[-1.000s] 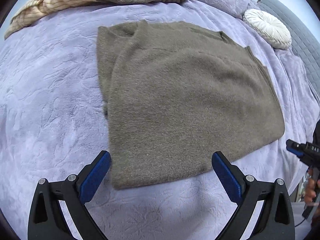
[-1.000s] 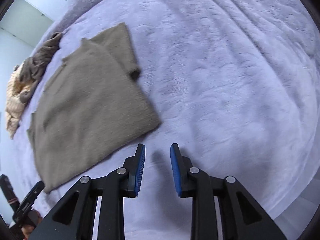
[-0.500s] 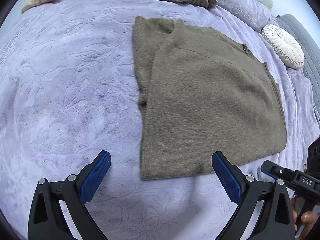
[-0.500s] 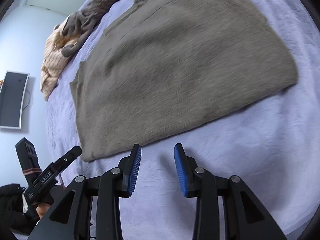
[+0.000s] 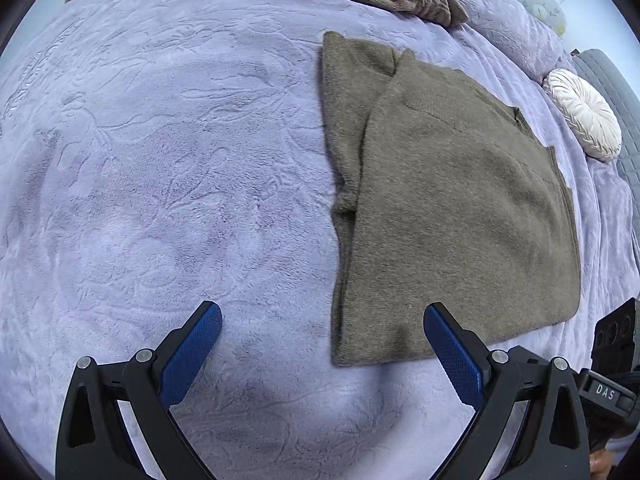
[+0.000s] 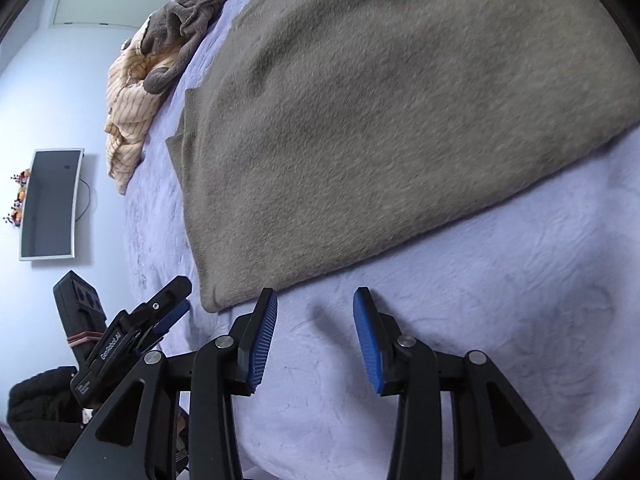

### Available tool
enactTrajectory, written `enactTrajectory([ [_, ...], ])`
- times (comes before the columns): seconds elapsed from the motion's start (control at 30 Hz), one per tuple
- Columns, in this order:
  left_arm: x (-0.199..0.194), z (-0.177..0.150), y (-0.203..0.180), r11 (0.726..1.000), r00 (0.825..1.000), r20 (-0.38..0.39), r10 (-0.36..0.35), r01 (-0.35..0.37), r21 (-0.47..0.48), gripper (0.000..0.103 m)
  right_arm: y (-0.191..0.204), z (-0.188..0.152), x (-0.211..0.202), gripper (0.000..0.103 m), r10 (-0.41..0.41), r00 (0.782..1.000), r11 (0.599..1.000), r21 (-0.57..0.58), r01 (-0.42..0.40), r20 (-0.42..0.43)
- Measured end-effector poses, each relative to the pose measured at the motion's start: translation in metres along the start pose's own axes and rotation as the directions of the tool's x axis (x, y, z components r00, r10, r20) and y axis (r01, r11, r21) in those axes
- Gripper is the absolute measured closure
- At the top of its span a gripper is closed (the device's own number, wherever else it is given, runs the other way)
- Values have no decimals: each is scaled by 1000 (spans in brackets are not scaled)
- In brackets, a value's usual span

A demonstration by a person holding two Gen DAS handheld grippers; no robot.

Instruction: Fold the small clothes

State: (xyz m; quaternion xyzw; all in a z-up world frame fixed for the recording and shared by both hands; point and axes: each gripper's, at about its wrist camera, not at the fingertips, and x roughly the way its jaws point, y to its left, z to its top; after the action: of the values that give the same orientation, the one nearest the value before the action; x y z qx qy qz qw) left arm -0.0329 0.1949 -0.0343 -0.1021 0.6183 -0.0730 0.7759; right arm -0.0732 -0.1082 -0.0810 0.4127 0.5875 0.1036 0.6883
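The olive-brown sweater (image 5: pixel 452 208) lies flat, partly folded, on the lavender bed (image 5: pixel 160 160). The left gripper (image 5: pixel 322 344) hovers at its near hem, fingers wide apart and empty. The right gripper (image 6: pixel 315 336) sits just beside the hem corner, fingers apart, gripping nothing.

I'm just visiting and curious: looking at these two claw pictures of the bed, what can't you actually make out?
- Grey sweater: the right wrist view cuts off its far end at the top edge.
- Its sleeve: partly tucked under the body in the left wrist view.
- Striped garment: brown clothing covers part of it.
- Right claw: the left wrist view shows only its body at the edge.
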Motion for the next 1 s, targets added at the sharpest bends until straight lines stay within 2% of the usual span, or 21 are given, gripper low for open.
enactTrajectory([
  [0.1, 0, 4, 6, 1000, 1000, 5, -17, 17, -12, 2, 4, -2, 9, 60, 26, 1000, 1000, 6, -26, -9],
  [0.27, -4, 14, 32, 987, 991, 30, -128, 130, -93, 2, 10, 1, 25, 60, 83, 996, 996, 34, -83, -15],
  [0.37, -1, 21, 41, 976, 982, 25, -186, 187, -107, 2, 10, 5, 35, 59, 123, 992, 990, 68, -122, -3],
  [0.47, 5, 27, 44, 961, 967, 6, -253, 252, -114, 2, 7, 10, 42, 59, 185, 983, 974, 126, -186, 23],
  [0.67, 19, 48, 35, 916, 924, -7, -383, 379, -130, 2, 13, 19, 58, 57, 277, 958, 934, 213, -286, 74],
  [0.7, 22, 52, 32, 909, 917, -8, -400, 395, -134, 2, 15, 21, 62, 62, 282, 958, 930, 227, -288, 61],
  [0.73, 25, 57, 29, 897, 905, -9, -425, 419, -140, 2, 17, 24, 64, 86, 284, 957, 930, 229, -288, 50],
  [0.77, 29, 64, 26, 883, 891, -12, -453, 447, -144, 2, 19, 27, 65, 94, 295, 955, 929, 223, -296, 42],
  [0.9, 51, 88, 20, 823, 830, -38, -557, 544, -163, 2, 35, 38, 45, 94, 356, 933, 922, 141, -360, 54],
  [1.0, 68, 105, 16, 768, 775, -59, -630, 608, -203, 2, 48, 46, 26, 94, 382, 922, 919, 80, -386, 59],
])
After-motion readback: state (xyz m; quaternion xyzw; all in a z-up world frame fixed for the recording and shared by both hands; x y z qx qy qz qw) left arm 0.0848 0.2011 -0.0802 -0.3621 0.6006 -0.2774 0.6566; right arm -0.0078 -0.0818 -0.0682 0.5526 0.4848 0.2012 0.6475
